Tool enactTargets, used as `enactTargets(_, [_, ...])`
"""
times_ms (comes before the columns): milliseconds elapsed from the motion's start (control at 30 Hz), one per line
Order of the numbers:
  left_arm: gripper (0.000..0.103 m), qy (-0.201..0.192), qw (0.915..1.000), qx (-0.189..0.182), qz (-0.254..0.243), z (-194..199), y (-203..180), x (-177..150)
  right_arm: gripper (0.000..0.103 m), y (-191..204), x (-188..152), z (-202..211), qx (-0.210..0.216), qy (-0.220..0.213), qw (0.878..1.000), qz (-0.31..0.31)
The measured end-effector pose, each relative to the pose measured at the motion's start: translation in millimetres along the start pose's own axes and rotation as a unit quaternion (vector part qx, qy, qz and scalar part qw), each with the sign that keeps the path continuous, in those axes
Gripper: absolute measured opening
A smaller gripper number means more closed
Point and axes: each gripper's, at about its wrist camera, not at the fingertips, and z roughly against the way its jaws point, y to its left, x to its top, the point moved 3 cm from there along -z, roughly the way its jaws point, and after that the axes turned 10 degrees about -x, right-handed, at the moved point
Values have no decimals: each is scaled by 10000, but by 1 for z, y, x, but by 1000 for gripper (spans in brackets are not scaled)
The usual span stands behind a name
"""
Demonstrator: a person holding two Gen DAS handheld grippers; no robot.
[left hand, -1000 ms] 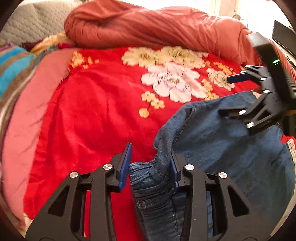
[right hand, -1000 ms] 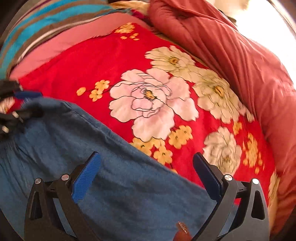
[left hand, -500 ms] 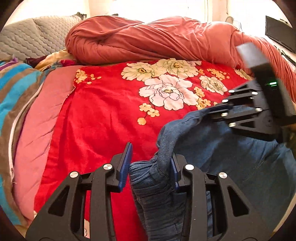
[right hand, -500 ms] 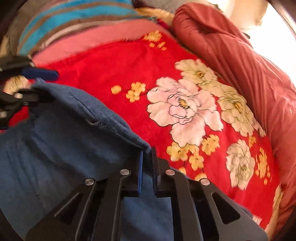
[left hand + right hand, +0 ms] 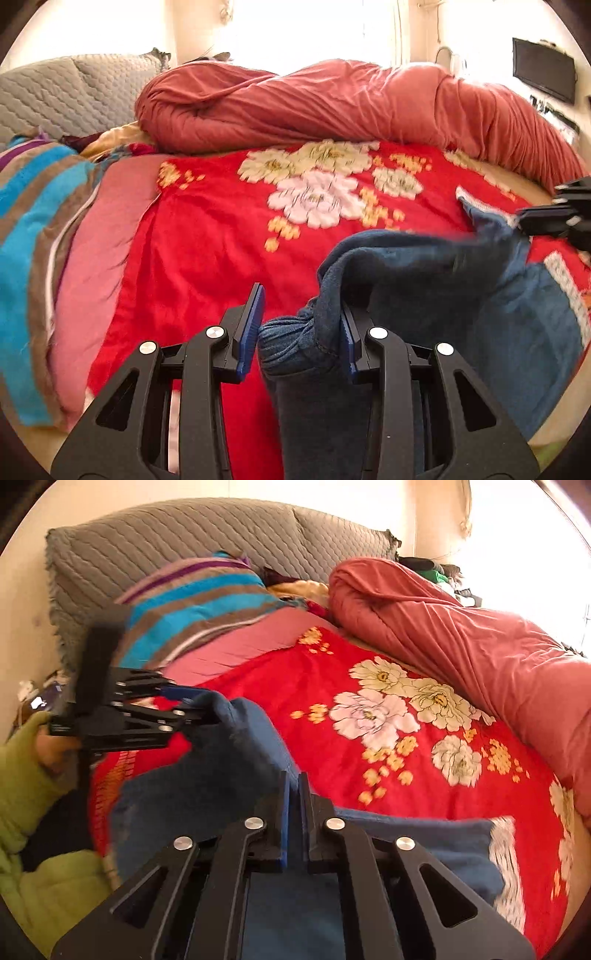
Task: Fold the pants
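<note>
Striped blanket (image 5: 22,236): far left of the bed, blue and brown bands, with a pink cover (image 5: 99,240) beside it.
Left gripper (image 5: 301,325): near centre of its own view, partly closed around a bunched fold of the pants; the right pad touches denim, while whether the left pad touches it cannot be told.
Pants (image 5: 424,280): blue denim, lifted off the red floral blanket (image 5: 207,236) on the near right, stretched between both tools.
Right gripper (image 5: 294,812): its jaws have just closed, now pinching the upper edge of the pants.
Quilt (image 5: 332,107): rust-red, rolled along the far side of the bed.
Sleeve (image 5: 22,775): green, at the left edge of the right wrist view, behind the left tool.
</note>
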Motion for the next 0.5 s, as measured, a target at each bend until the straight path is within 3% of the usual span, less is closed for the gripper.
enactTargets(67, [27, 72, 9999, -83, 129, 11, 1, -14, 0, 14, -12, 17, 152, -18, 9999, 14])
enactTargets(133, [14, 74, 9997, -128, 176, 21, 0, -24, 0, 28, -27, 23, 127, 99, 9998, 110])
enactTargets(233, [14, 84, 9999, -83, 37, 34, -10, -35, 0, 38, -36, 25, 18, 80, 9995, 303])
enactTargets(300, [14, 61, 9999, -105, -17, 38, -14, -37, 15, 38, -33, 19, -47, 153, 9984, 539])
enactTargets(367, [14, 45, 9999, -80, -72, 40, -17, -38, 51, 38, -24, 9, -173, 79, 9945, 1028])
enactTargets(433, [14, -1, 9999, -81, -133, 41, -20, -37, 52, 34, -15, -6, -389, 85, 9874, 1529])
enactTargets(500, [18, -7, 9997, -95, -205, 40, -18, -34, 52, 21, -3, -29, -333, 405, 9841, 1695])
